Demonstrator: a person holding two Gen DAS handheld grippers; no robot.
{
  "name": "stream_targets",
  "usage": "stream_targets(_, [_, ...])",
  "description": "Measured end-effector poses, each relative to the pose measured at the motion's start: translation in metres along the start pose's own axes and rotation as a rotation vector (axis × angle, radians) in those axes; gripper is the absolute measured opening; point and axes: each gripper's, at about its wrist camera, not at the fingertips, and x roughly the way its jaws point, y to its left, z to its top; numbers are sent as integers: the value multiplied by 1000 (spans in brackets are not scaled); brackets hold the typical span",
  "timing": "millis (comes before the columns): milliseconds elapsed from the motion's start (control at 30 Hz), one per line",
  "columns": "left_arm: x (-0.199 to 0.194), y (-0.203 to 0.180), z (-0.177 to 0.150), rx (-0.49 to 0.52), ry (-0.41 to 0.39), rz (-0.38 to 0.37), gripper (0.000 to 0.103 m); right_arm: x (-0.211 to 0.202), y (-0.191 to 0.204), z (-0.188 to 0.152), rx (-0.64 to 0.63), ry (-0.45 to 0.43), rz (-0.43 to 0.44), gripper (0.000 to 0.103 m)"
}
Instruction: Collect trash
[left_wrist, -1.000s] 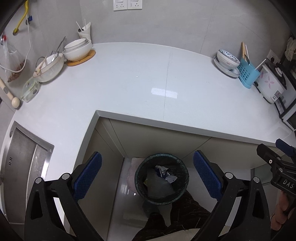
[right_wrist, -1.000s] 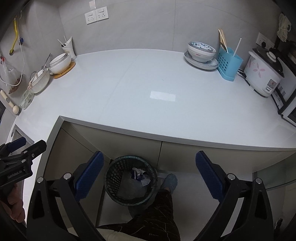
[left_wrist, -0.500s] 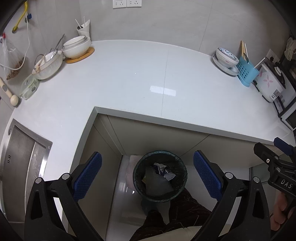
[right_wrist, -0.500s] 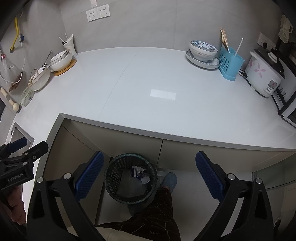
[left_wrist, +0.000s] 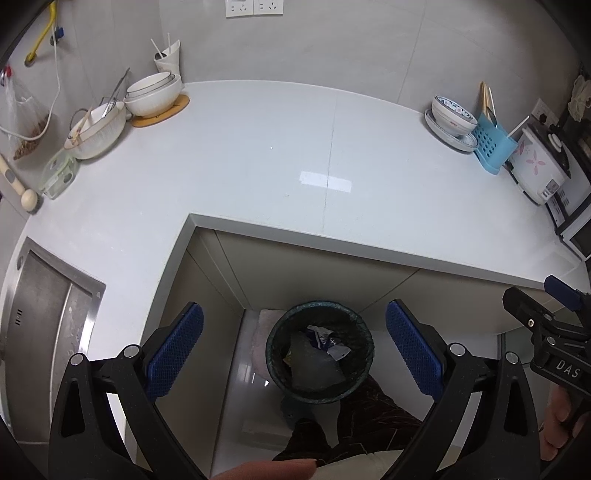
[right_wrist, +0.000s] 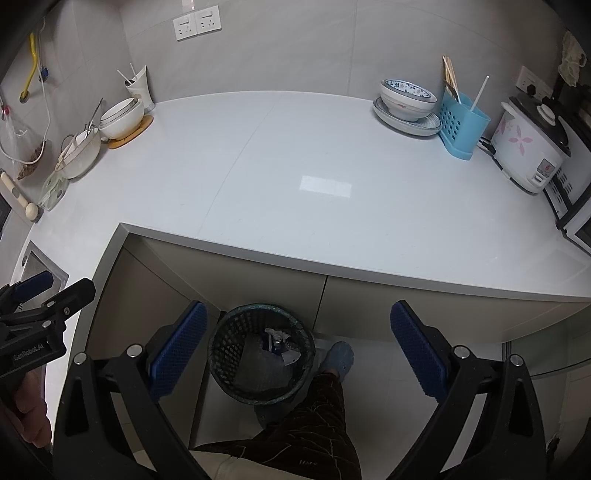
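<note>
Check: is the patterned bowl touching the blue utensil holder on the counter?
Cannot tell. In the right wrist view the patterned bowl sits on a plate right beside the blue utensil holder; their outlines meet, but neither view shows contact or a gap plainly.

Both wrist cameras look steeply down from above the counter's near edge. Each frames the white countertop (left_wrist: 258, 173) (right_wrist: 295, 184) beyond and the bin (left_wrist: 320, 350) (right_wrist: 261, 358) on the floor below, sharing both.
</note>
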Motion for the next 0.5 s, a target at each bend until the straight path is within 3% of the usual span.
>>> stream_targets(500, [1, 1, -1, -1, 2, -8, 97, 1, 1, 1, -4, 3, 11, 95])
